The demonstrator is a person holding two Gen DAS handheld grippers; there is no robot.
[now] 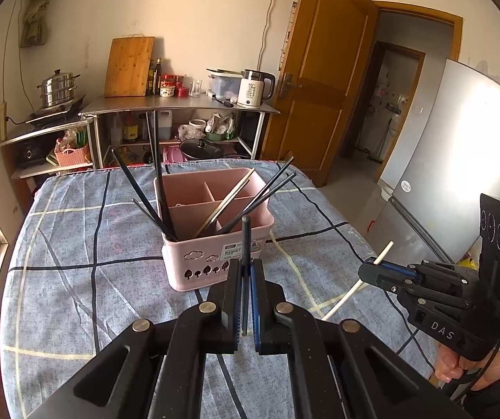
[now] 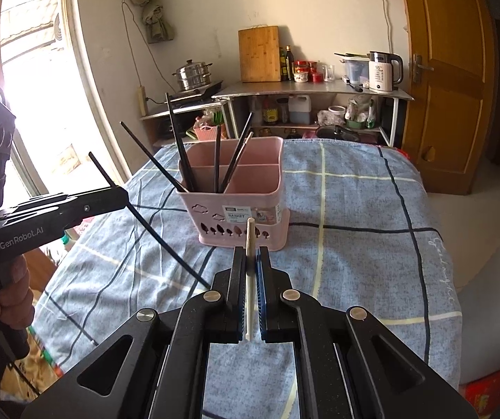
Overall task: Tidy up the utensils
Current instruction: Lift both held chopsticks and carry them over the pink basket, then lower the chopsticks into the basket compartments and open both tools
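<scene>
A pink utensil basket (image 1: 215,244) with compartments stands on the blue checked tablecloth; it also shows in the right wrist view (image 2: 239,206). Several black chopsticks (image 1: 159,174) and a pale one lean in it. My left gripper (image 1: 246,265) is shut on a black chopstick (image 1: 246,237), held upright just in front of the basket. My right gripper (image 2: 251,255) is shut on a white chopstick (image 2: 248,279), a little before the basket. The right gripper also shows in the left wrist view (image 1: 372,269), and the left gripper in the right wrist view (image 2: 124,195).
The table (image 2: 372,209) has a blue checked cloth. Behind it a metal shelf (image 1: 180,104) holds a cutting board, bottles, a kettle and a steamer pot. A wooden door (image 1: 326,70) and a fridge (image 1: 459,157) stand at the right. A window is at the left.
</scene>
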